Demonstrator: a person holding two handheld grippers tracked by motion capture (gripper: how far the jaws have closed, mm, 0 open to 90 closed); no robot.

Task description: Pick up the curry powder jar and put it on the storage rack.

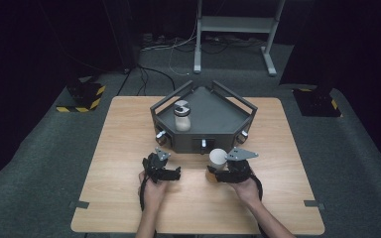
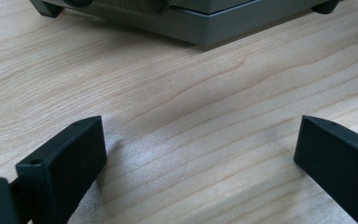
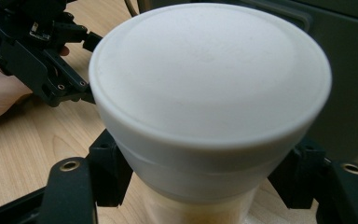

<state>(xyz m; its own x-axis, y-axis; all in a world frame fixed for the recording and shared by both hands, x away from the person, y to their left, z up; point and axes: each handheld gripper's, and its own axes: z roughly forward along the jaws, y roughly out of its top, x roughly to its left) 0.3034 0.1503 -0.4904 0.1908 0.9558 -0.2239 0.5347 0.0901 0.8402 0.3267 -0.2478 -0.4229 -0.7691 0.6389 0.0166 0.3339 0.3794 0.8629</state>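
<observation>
**Right jaws on the white-lidded jar; left jaws open and empty**

I see the right gripper [image 1: 217,171] standing on the wooden table [image 1: 129,148], just in front of the grey tray [image 1: 218,131]. Its jaws sit against both sides of the white-lidded jar [image 3: 209,93], below the lid, so I read this as a grip on it. The jar stands upright on the table, near the tray's front wall. My left gripper [image 2: 200,158] has its jaws spread wide with bare tabletop between them; it holds nothing. It rests near the right one, a gap apart, also in front of the tray. A second jar [image 1: 182,116] stands upright inside the tray, toward its left side.
</observation>
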